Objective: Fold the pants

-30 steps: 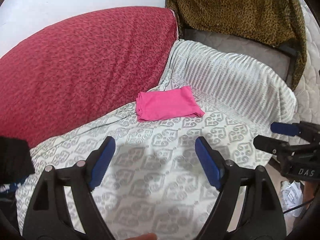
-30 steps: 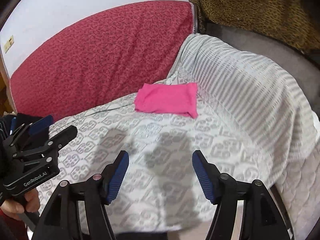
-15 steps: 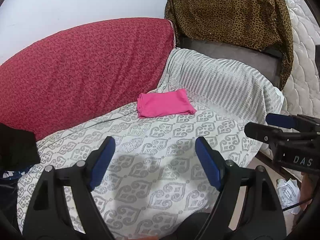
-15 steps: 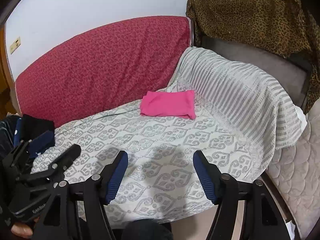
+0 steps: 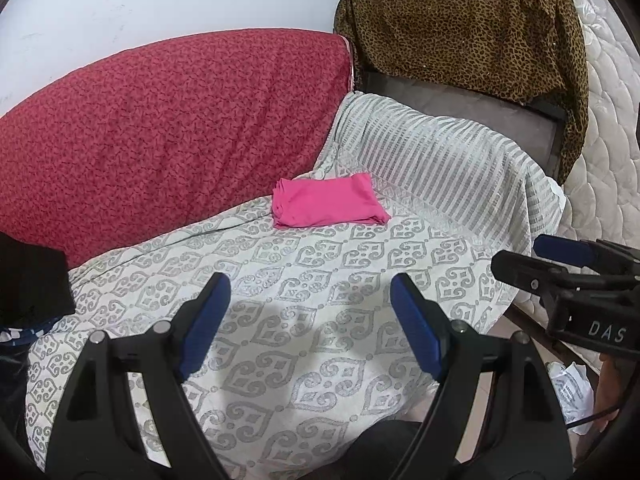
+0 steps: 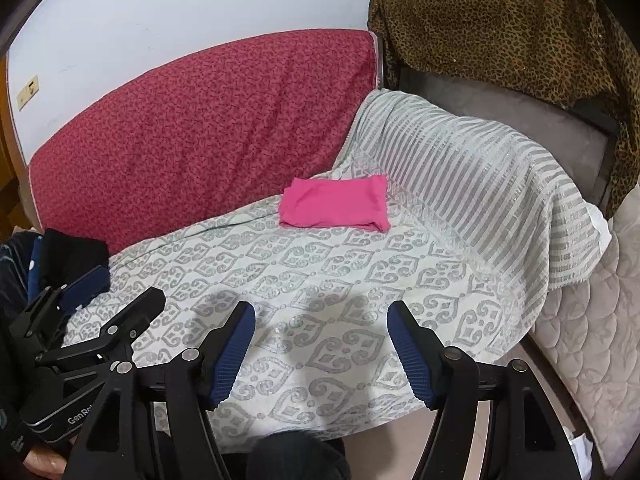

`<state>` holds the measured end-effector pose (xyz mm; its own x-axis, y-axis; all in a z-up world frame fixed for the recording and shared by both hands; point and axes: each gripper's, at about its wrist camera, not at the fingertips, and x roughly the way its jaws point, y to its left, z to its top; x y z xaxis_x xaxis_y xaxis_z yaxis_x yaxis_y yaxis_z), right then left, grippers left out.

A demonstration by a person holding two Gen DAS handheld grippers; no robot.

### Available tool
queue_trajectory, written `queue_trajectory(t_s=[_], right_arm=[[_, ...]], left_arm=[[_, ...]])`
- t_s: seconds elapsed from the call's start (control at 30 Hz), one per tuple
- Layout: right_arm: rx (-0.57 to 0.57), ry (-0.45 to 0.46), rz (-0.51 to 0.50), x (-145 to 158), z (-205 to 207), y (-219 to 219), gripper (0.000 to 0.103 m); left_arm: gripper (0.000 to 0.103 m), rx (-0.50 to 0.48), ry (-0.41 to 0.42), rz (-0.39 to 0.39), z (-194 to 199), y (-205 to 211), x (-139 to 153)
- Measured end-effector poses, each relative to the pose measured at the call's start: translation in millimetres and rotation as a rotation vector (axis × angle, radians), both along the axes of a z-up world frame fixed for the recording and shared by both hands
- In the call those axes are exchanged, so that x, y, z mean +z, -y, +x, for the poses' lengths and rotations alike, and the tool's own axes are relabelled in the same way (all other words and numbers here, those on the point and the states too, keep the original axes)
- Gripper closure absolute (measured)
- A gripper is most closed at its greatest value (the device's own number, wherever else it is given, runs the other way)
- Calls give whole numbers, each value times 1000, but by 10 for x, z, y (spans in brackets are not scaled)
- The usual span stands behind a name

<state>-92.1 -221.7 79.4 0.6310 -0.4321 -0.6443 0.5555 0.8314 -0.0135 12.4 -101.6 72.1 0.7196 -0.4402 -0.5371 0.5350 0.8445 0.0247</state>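
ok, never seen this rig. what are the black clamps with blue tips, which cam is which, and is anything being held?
No robot here: a person holds a handheld two-finger gripper in each hand, and each gripper carries a fisheye camera that looks forward along its own fingers. In the left wrist view the left gripper fills the foreground, with the right gripper showing at the right edge. The right wrist view is the mirror case: right gripper in front, left gripper at the left edge. Both are open and hold nothing. On the patterned white cover lie the folded pink pants, near the red cushion. Dark clothes sit at the left, and a leopard-print cloth hangs behind.
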Motion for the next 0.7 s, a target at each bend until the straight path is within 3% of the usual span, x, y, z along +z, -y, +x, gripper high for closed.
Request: queue_trajectory(t_s=[0.7], right_arm=[[7, -2, 9, -23, 21, -23, 33]], left_arm=[[21, 3, 19, 23, -38, 41, 16]])
